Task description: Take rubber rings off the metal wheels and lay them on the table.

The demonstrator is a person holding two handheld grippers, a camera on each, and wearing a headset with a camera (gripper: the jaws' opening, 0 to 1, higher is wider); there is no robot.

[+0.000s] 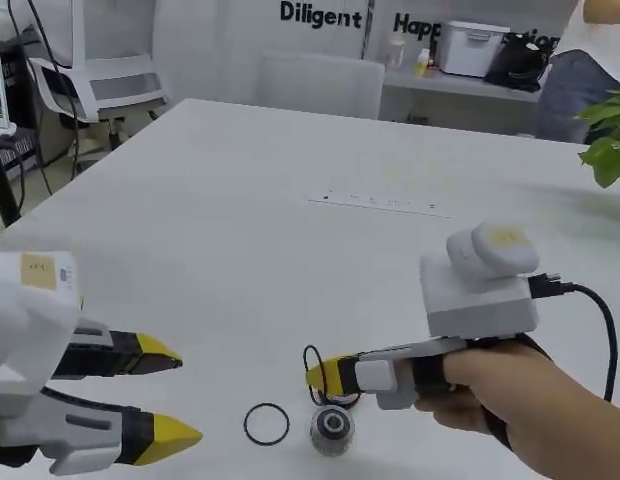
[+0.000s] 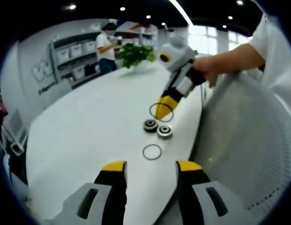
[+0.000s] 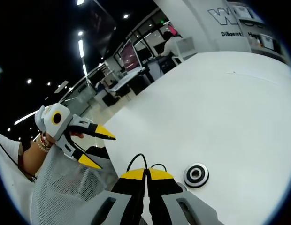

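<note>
Presently on the white surface (image 1: 240, 200): five items of note. Right gripper (image 1: 325, 375), held in a person's hand (image 1: 500, 395) at the near right of the head view; yellow-tipped jaws pressed together on a thin black rubber ring (image 3: 135, 160), whose loops stand up from between the tips in the right gripper view. In the left gripper view this ring hangs off the surface, just above and behind the wheels. Far metal wheel (image 2: 150, 125) and near metal wheel (image 2: 164, 131) lie flat on the surface, side by side, touching or nearly so, directly below the right gripper's tip. The far one reads darker at the rim, but whether either carries a ring cannot be told. Loose rubber ring (image 1: 246, 424), black, lies flat on the surface, apart from the wheels and on the side towards the left gripper; the head view puts it just left of the one wheel in plain sight there. Left gripper (image 1: 190, 397) sits at the near left corner of the head view, jaws well apart with nothing between them, pointed across the surface towards the loose ring and wheels. Background: a green plant (image 1: 610, 140) at the far right edge, and a pale chair (image 1: 320, 85) beyond the far side of the surface.
</note>
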